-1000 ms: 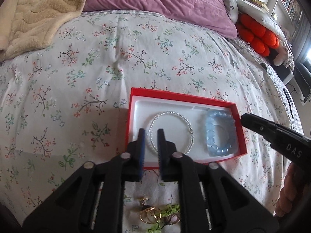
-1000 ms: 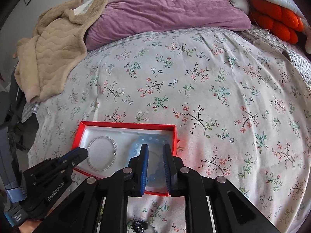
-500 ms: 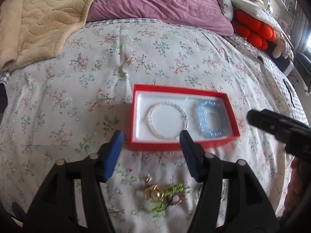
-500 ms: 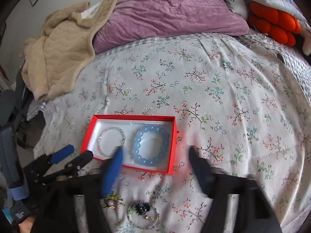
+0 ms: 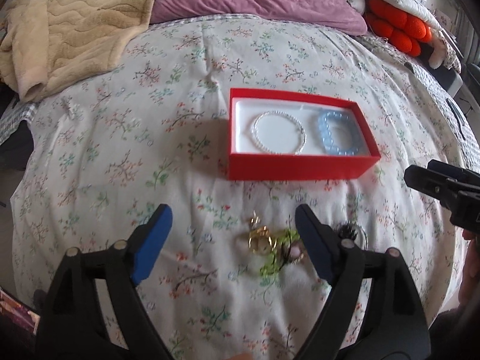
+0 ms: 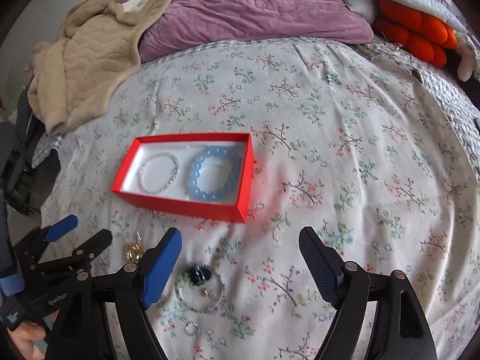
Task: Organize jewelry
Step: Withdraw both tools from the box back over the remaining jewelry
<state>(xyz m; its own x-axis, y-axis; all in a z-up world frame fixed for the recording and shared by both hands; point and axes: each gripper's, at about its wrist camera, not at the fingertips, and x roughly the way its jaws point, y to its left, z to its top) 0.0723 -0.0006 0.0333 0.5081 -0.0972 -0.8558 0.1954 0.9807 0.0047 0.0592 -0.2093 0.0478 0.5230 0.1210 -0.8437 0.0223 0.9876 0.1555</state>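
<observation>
Left wrist view shows the red box [image 5: 300, 166] resting on the floral bedspread [image 5: 120, 138], with two pieces already laid flat on its white lining: a silver bead bracelet [image 5: 279, 136] toward the left and a blue bead bracelet [image 5: 337, 135] toward the right, side by side without overlap. That portion of the sorting reads as done.

Outstanding items lie loose on the bedspread, outside the box on its near side. A cluster of gold rings [image 5: 261, 238] sits tangled with a green beaded piece [image 5: 277, 255]. In the right wrist view, a thin bangle with a dark ornament [image 6: 199, 285] lies nearby, a small earring-like item inside its loop, and a small silver ring [image 6: 192, 328] lies closer to the camera. Finer detail of these pieces is blurred.

The left gripper [image 5: 231, 222] has its jaws spread wide, having just been opening, with nothing between the pads; it hovers above the gold and green cluster. The right gripper [image 6: 240, 247] likewise stands with jaws wide apart, just opened, nothing held, poised over the bangle area.

Assessment: the task is partly complete. Two bracelets are stowed; at least four loose pieces remain to be gathered. The tangled cluster may need separating before placement, and the small rings could sink into the soft fabric.
</observation>
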